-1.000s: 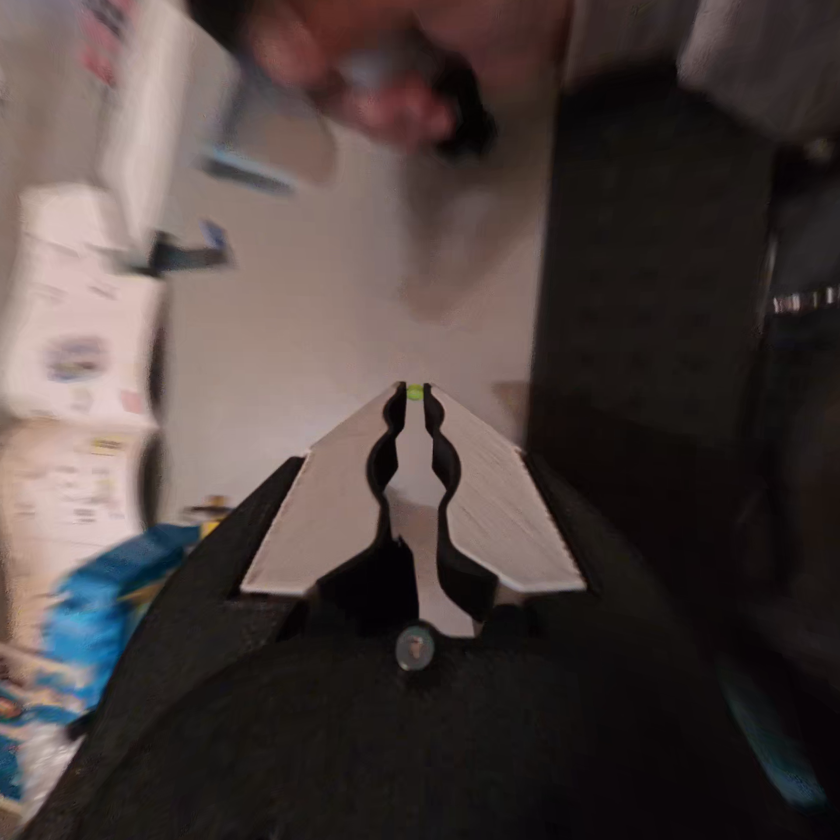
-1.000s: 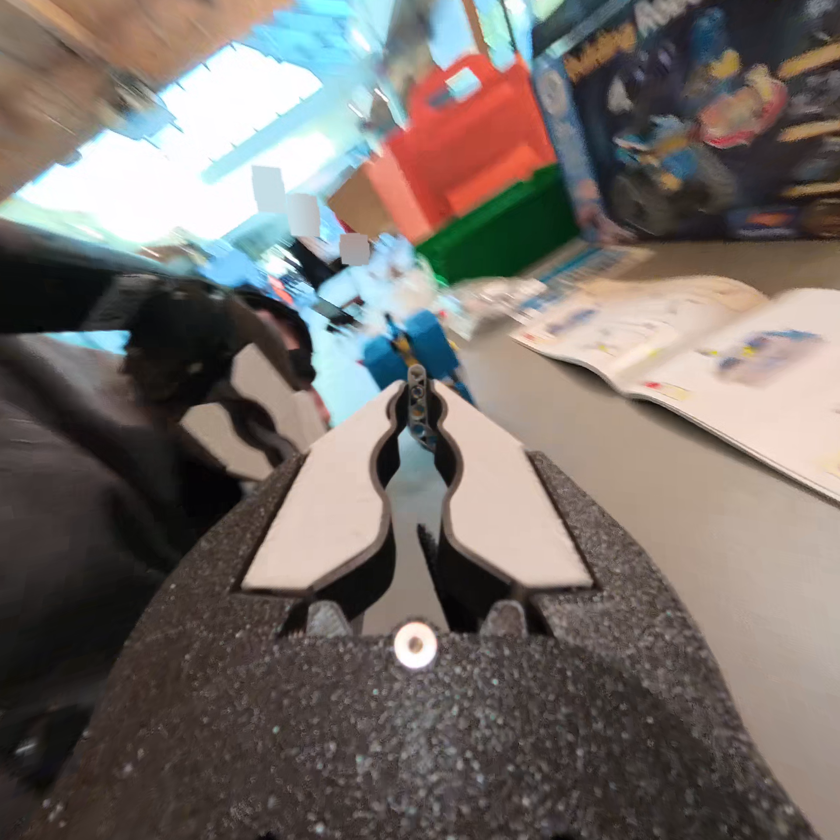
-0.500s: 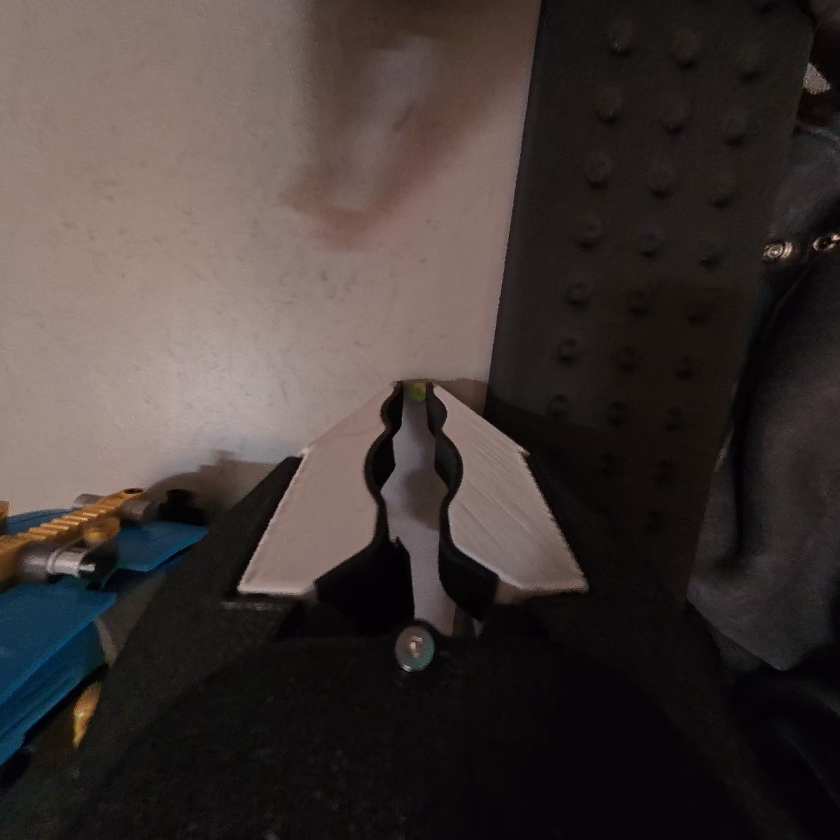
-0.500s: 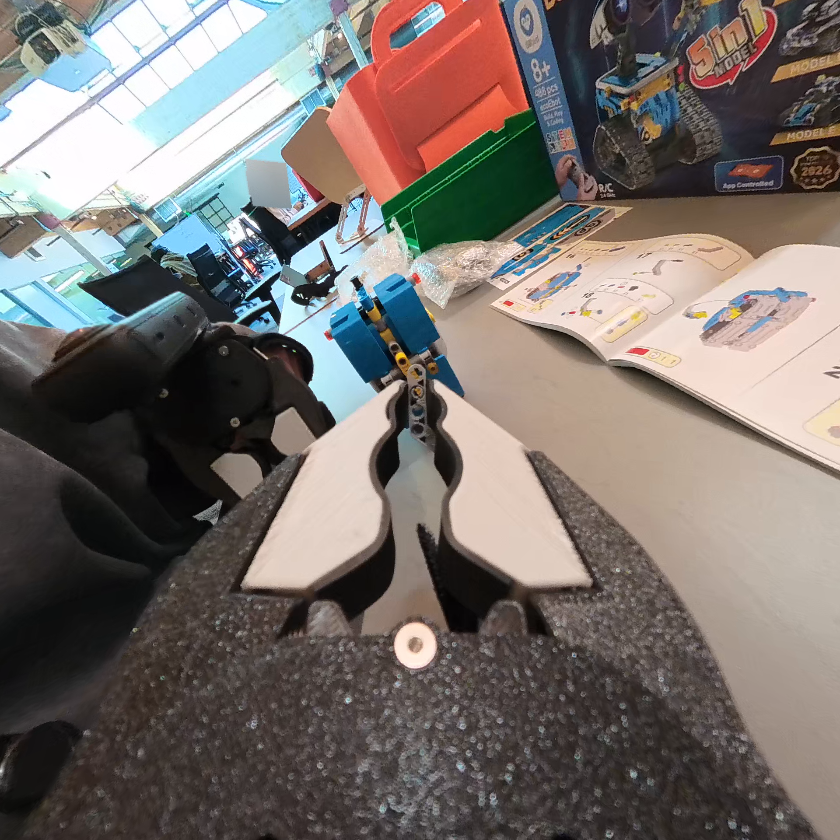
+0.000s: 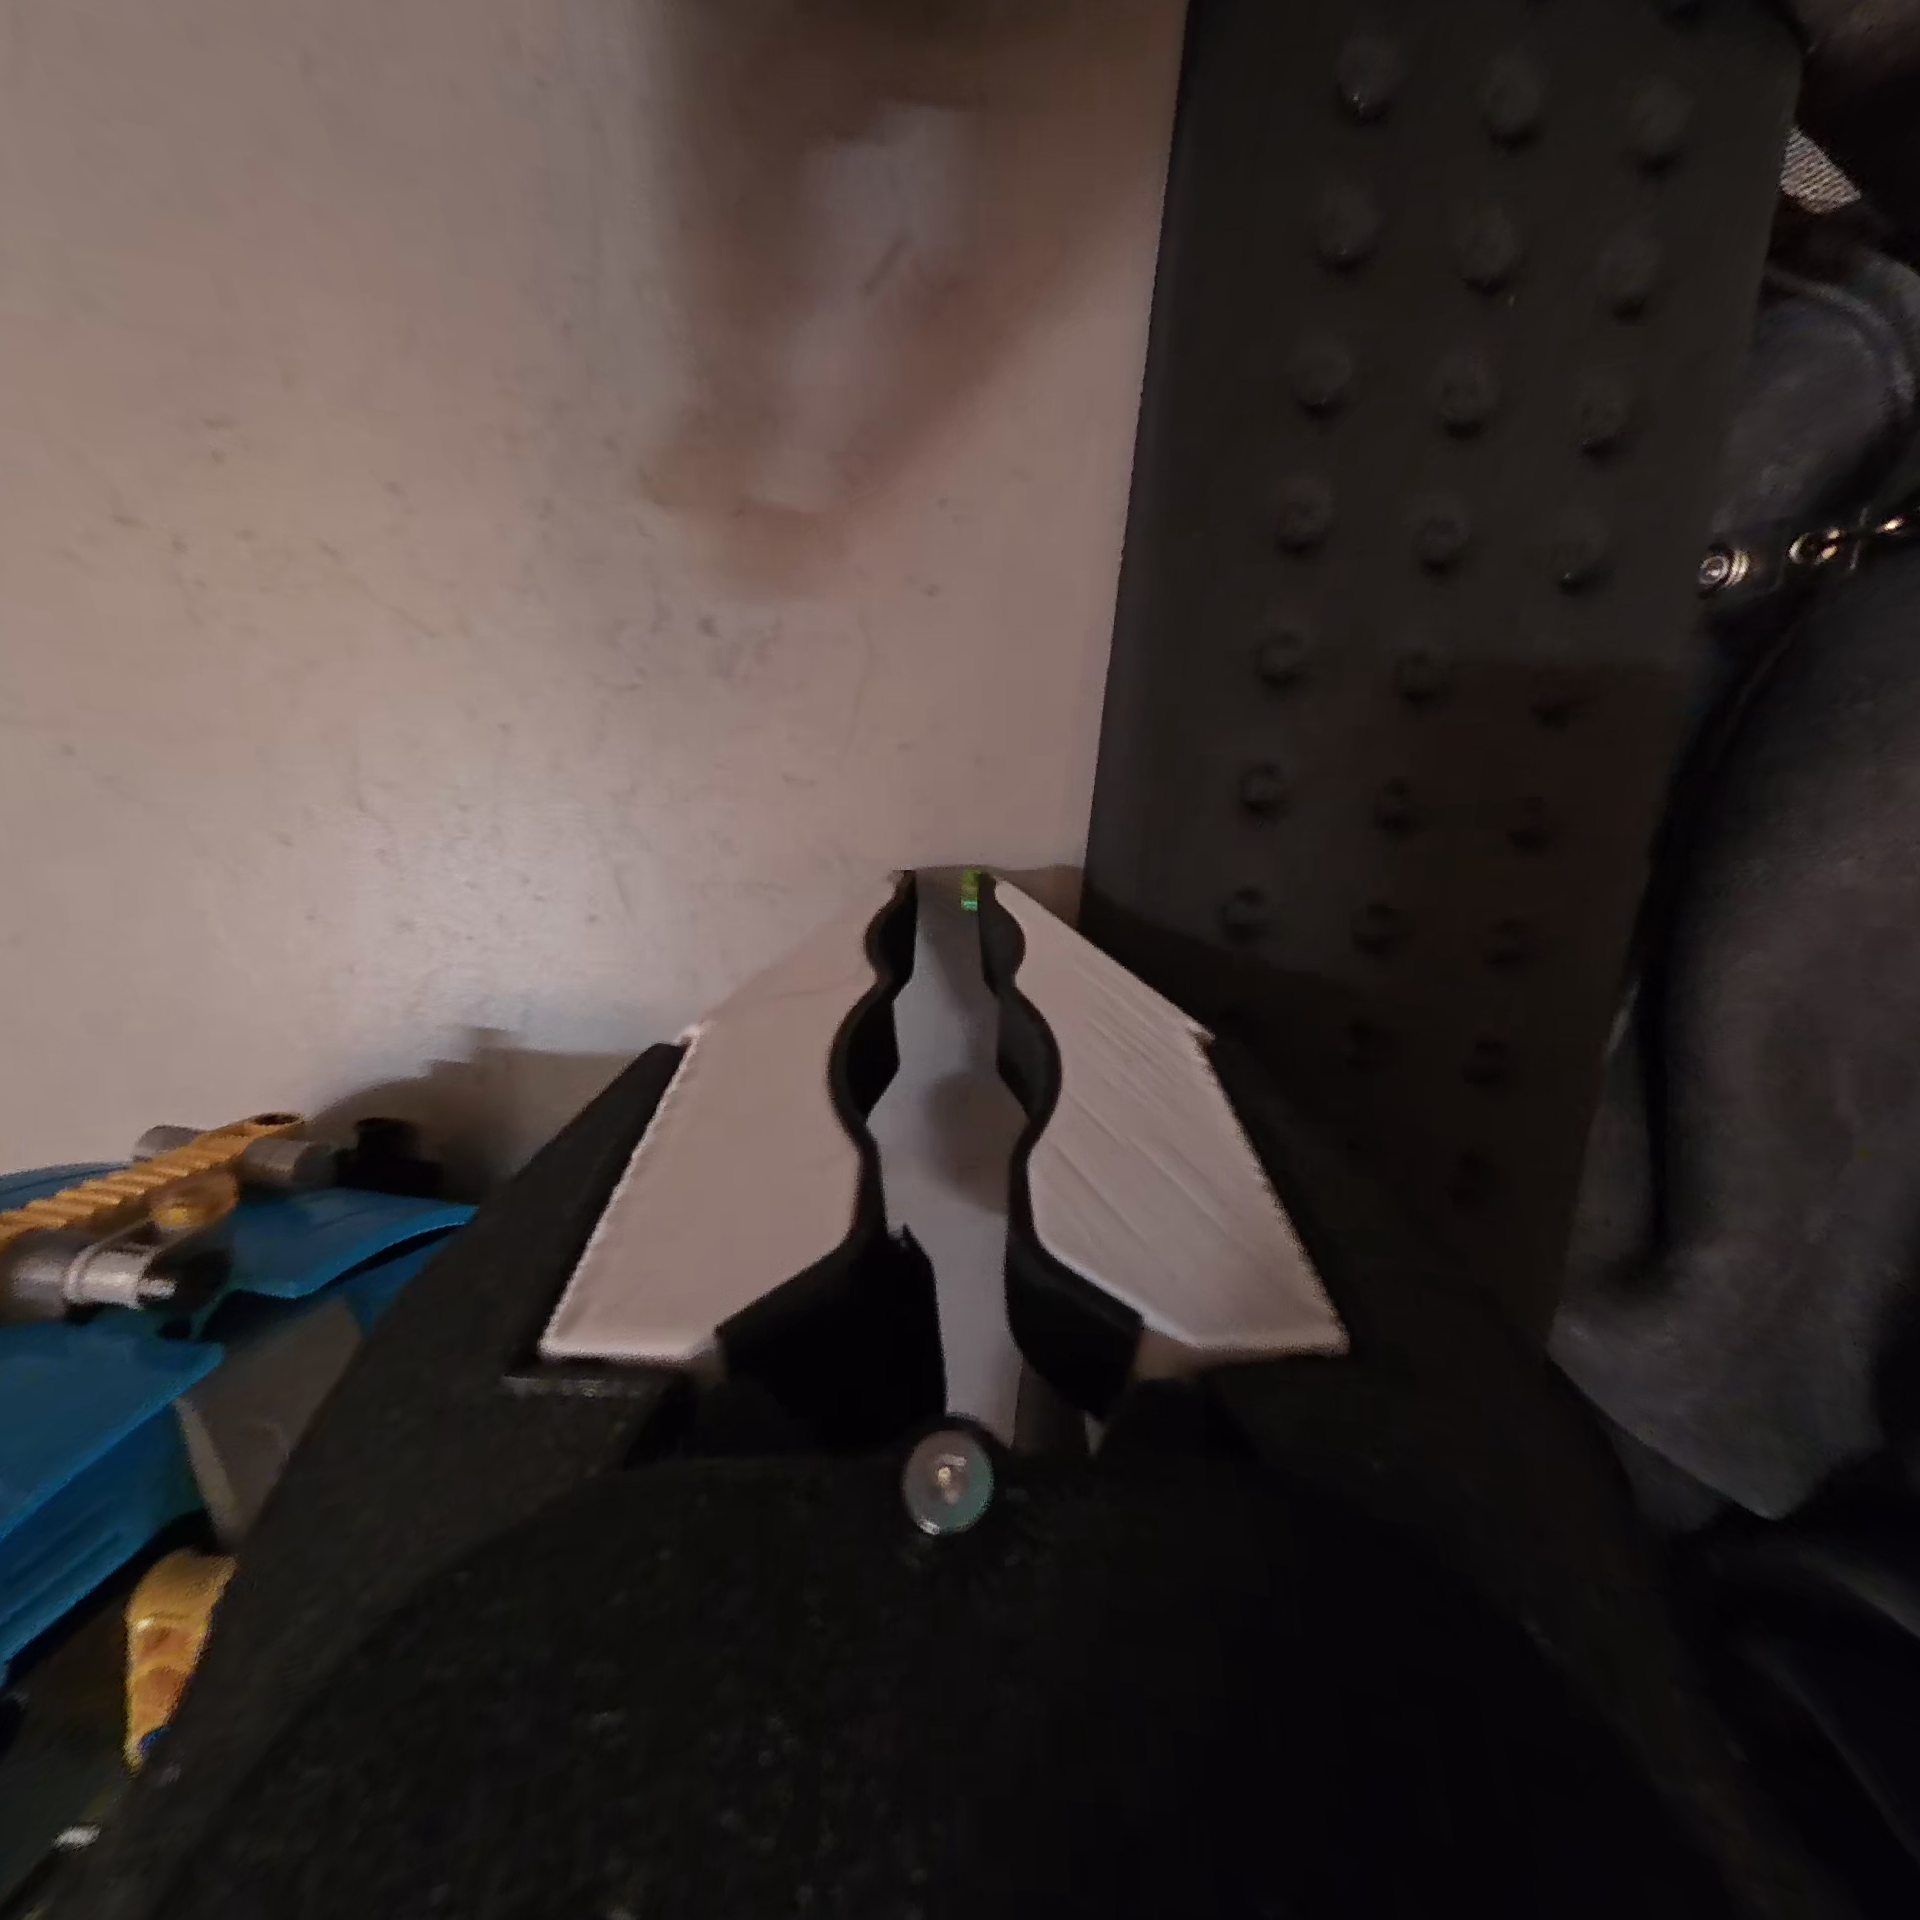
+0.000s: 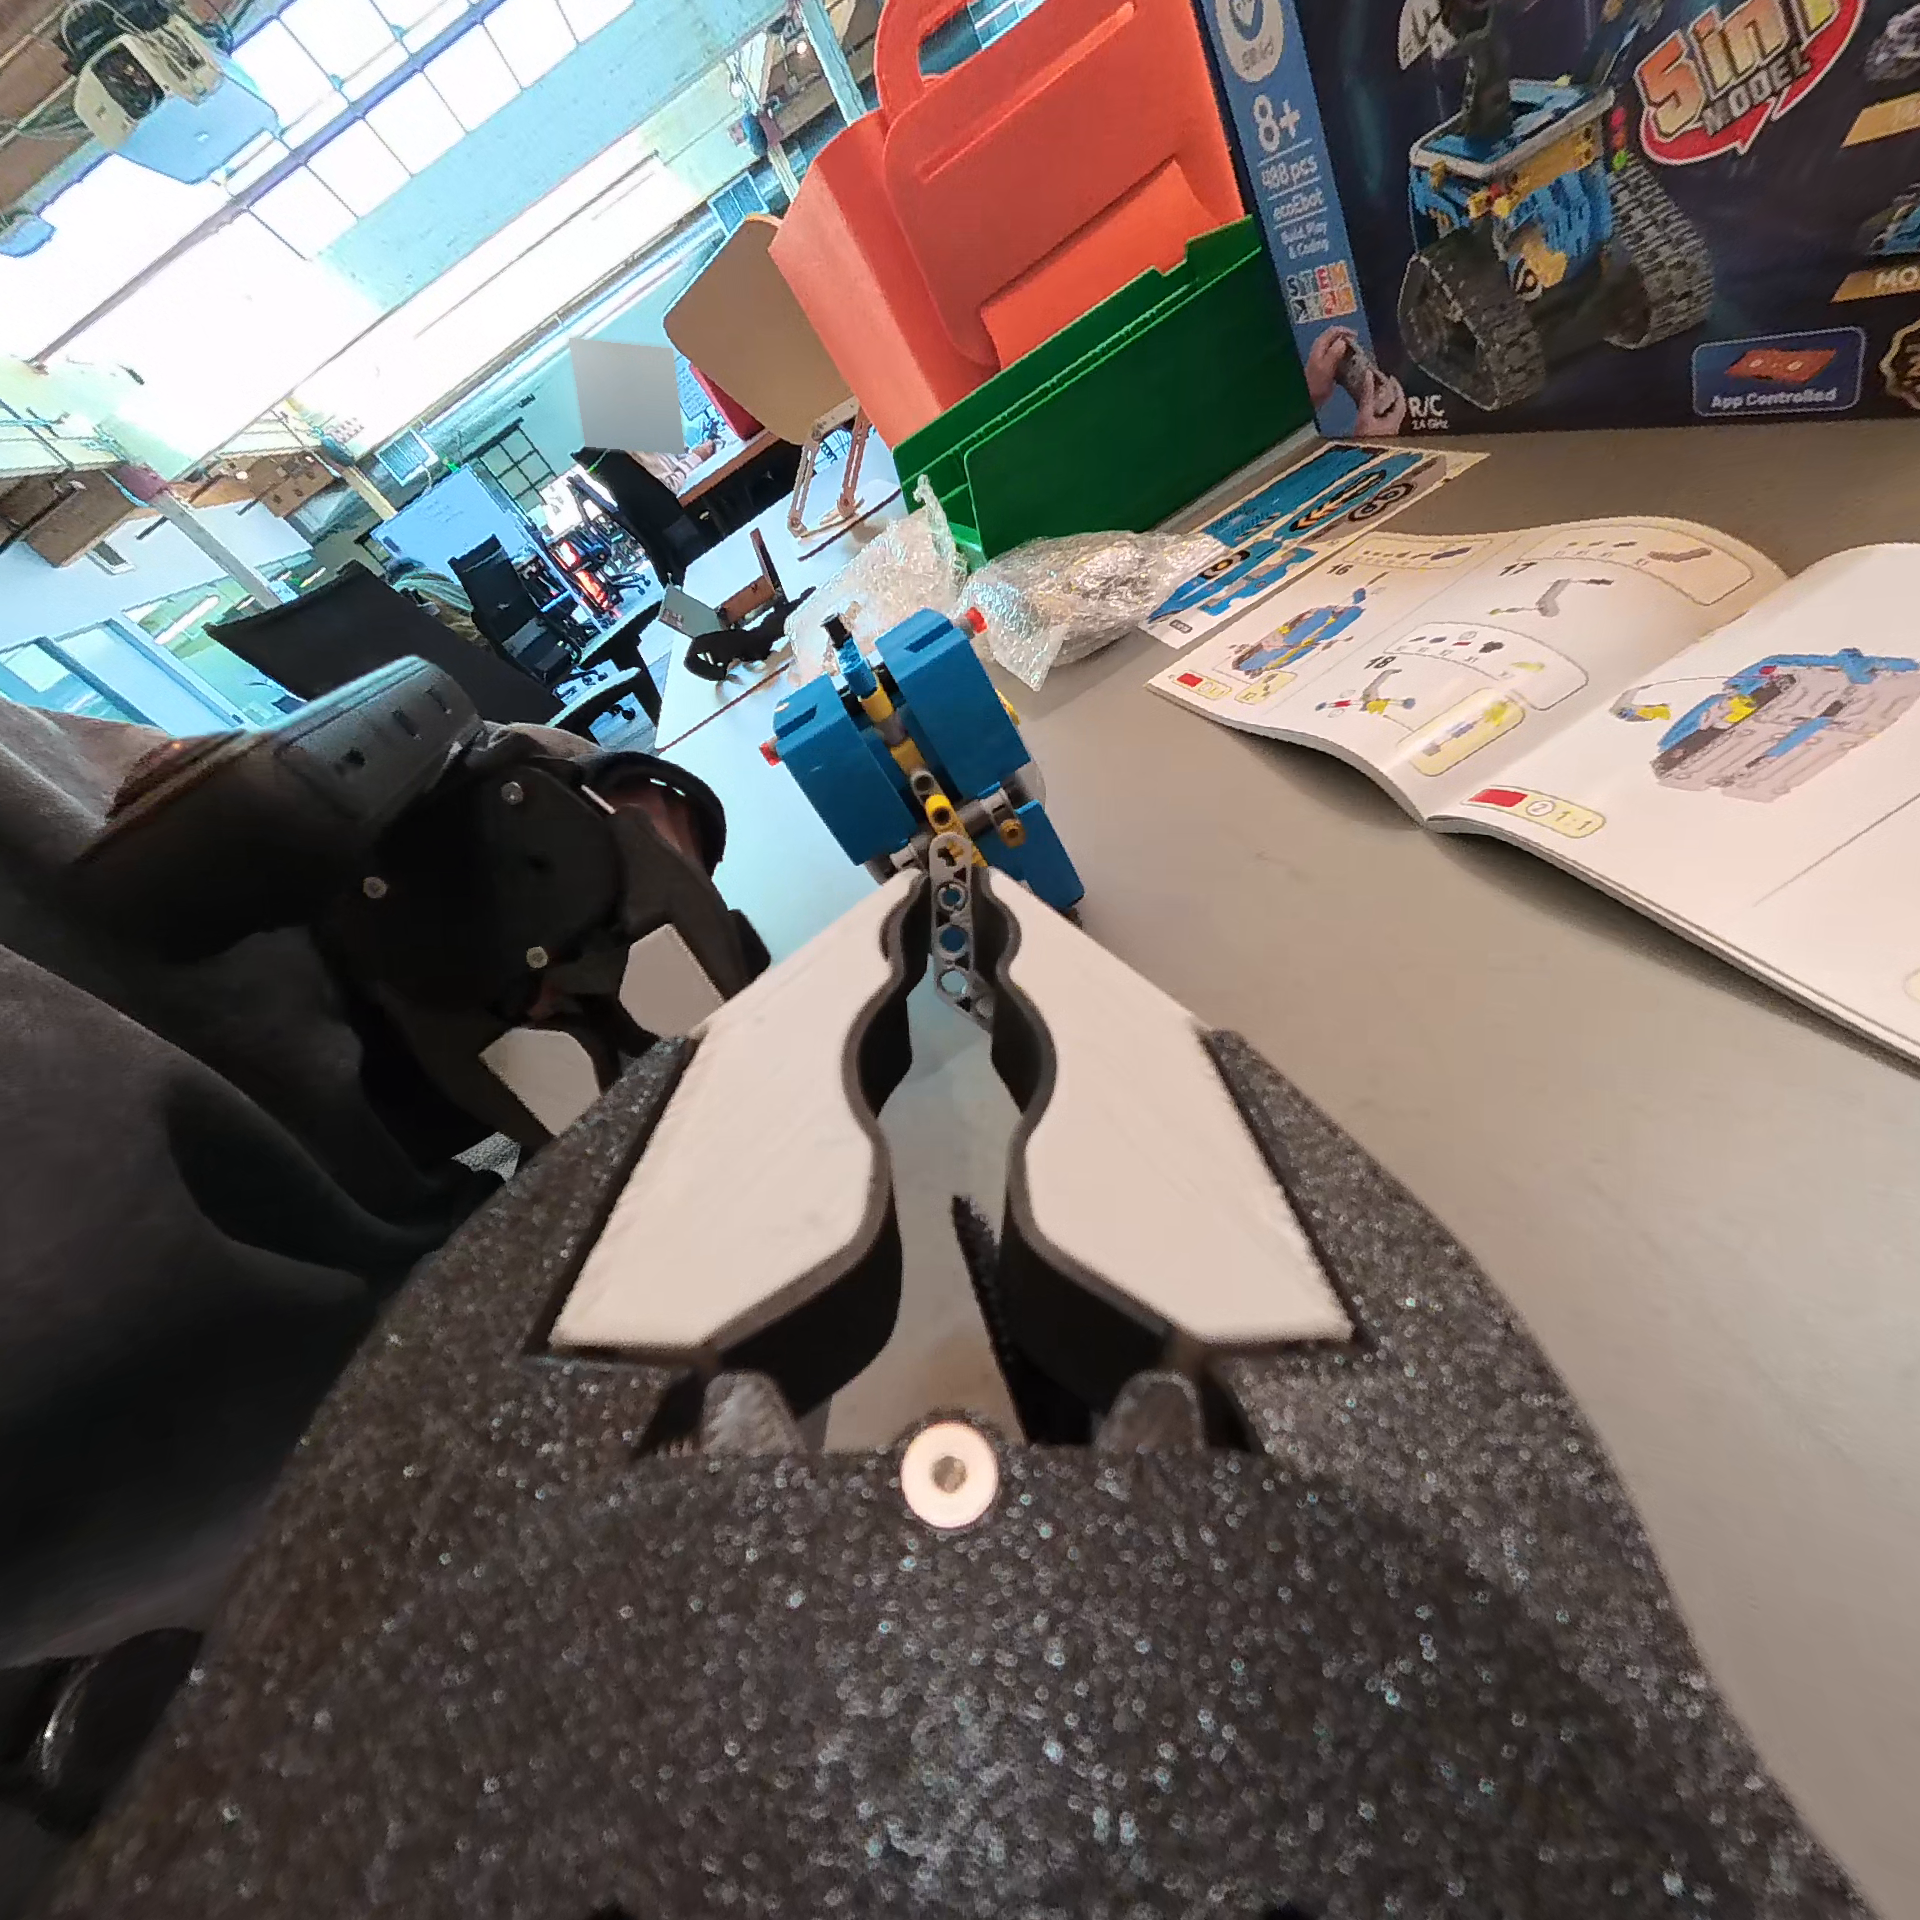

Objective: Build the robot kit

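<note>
My right gripper (image 6: pixel 951 883) is shut on a thin grey perforated beam (image 6: pixel 954 935), held upright just in front of a blue brick model (image 6: pixel 914 758) on the grey table (image 6: pixel 1455 1143). The beam's top reaches the model's yellow and grey pins. My left gripper (image 5: pixel 948 883) is nearly closed, with a tiny green piece (image 5: pixel 969 891) against its right fingertip. It points down at the pale table surface (image 5: pixel 416 520) beside a black studded strip (image 5: pixel 1434 520). The left gripper also shows at the left of the right wrist view (image 6: pixel 468 831).
An open instruction booklet (image 6: pixel 1558 727) lies to the right, with a toy box (image 6: pixel 1610 208), an orange case (image 6: pixel 1018 208), a green tray (image 6: pixel 1122 416) and plastic bags (image 6: pixel 1039 592) behind. A blue model with a gold rack (image 5: pixel 135 1195) and a dark sleeve (image 5: pixel 1766 935) flank the left gripper. Left tips to right tips: about 15 centimeters.
The right gripper has moved closer to the blue model with the beam in it. The left gripper swung down toward the table, then held still; its tip gap looks slightly wider.
</note>
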